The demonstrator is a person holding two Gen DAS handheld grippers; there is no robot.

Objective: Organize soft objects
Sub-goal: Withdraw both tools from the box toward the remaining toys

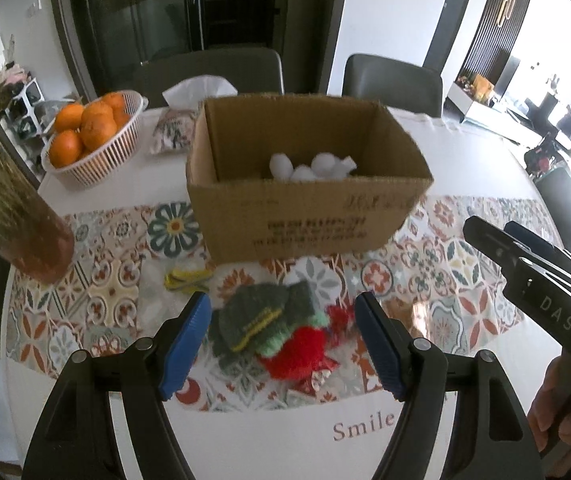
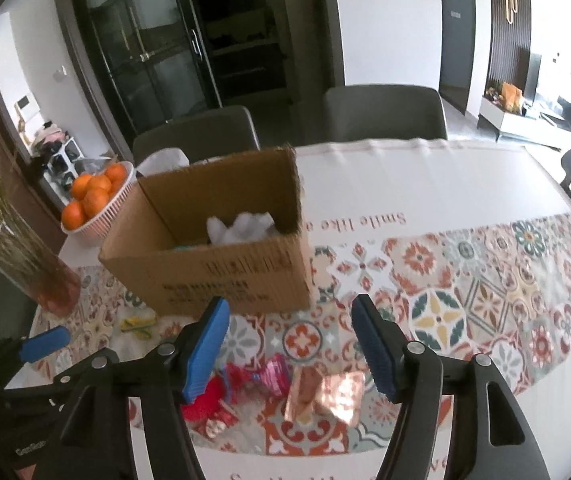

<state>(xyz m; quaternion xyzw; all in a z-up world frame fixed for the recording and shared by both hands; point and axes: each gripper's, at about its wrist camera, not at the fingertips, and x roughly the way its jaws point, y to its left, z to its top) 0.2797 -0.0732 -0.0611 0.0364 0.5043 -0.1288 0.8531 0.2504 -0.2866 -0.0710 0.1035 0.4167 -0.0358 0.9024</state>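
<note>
Hovering low over the desk point(image 1: 465, 168), our left hand-held gripper point(image 1: 283, 312) has its blue pads spread wide, with nothing pinched between them. Framed in that gap lies a heap of knitted soft toys point(image 1: 273, 332): grey-green pieces with a yellow stripe on top, pale green and red yarn beneath. The heap's long axis seems to run from near left to far right across the patterned runner point(image 1: 445, 264), though blur keeps us from saying which end is which. It rests just in front of the cardboard box point(image 1: 305, 216), apart from it.

Our right hand-held gripper point(image 2: 289, 320) is likewise spread and empty, poised above red and pink soft bits point(image 2: 257, 376) and a shiny copper-coloured wrapper point(image 2: 329, 396) on the runner. Its dark body also shows at the right edge of the left wrist view point(image 1: 533, 280).

Inside the box we see white fluffy balls point(image 1: 309, 166) resting on the bottom. A yellow-green item point(image 1: 185, 278) lies left of the box. Behind, a basket of oranges point(image 1: 89, 132), a tissue pack point(image 1: 177, 128) and a vase of dried stems point(image 1: 13, 216) stand on the desk.
</note>
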